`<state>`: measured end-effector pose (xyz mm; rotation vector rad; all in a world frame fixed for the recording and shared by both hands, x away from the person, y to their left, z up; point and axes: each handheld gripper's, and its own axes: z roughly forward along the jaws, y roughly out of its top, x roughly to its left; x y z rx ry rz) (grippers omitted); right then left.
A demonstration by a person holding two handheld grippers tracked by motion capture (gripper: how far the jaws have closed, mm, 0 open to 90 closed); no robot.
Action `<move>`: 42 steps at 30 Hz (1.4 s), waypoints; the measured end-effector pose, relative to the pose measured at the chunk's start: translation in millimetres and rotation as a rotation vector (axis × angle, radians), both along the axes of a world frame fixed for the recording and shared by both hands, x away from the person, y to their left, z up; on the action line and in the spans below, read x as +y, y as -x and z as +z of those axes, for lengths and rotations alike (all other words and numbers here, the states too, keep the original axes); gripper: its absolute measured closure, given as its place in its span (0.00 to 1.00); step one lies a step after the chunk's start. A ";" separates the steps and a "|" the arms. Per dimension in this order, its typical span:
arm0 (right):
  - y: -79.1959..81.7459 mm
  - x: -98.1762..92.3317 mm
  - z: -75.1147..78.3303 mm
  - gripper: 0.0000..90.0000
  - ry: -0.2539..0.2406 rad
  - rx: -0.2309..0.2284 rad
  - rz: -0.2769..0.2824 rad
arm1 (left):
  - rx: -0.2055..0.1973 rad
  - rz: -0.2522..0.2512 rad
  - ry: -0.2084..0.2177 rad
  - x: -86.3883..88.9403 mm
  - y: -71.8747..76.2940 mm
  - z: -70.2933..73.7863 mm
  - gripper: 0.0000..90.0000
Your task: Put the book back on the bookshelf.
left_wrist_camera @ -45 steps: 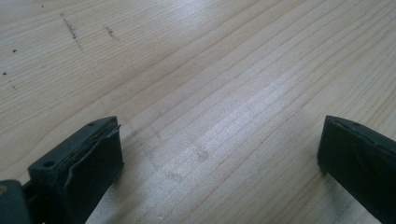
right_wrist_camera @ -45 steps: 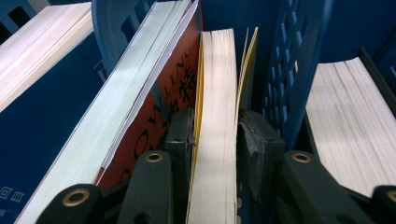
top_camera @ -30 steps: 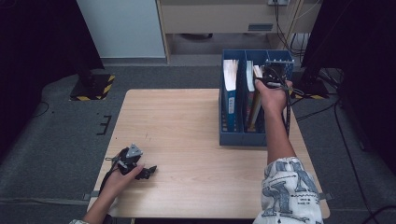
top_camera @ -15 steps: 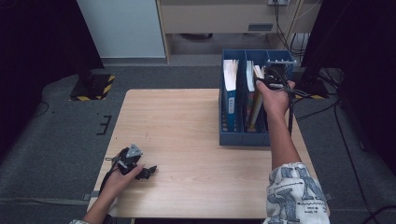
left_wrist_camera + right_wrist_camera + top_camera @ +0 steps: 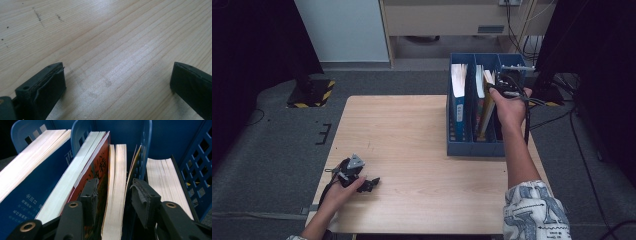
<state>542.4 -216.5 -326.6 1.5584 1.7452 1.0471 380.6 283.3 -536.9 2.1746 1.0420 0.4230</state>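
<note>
The right gripper [image 5: 113, 195] straddles the thin cream-edged paperback book [image 5: 115, 187] in the blue plastic file rack [image 5: 472, 146], position unchanged, grip unconfirmed; extraction pending.

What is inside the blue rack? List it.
The rack holds upright books: a blue book, a red book, a thin book between the right gripper jaws. Their lower parts are hidden.
</note>
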 end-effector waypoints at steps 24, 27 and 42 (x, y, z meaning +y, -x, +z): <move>9.7 -9.7 6.8 0.51 -0.033 -0.022 -0.001 | 0.000 0.001 0.000 -0.1 0.0 0.0 0.00; 11.5 -10.8 7.9 0.50 -0.038 -0.025 -0.001 | 0.000 0.001 0.000 -0.1 0.0 0.0 0.00; 22.5 -13.8 14.8 0.34 -0.056 -0.045 0.018 | 0.000 0.002 0.000 -0.2 0.0 0.0 0.00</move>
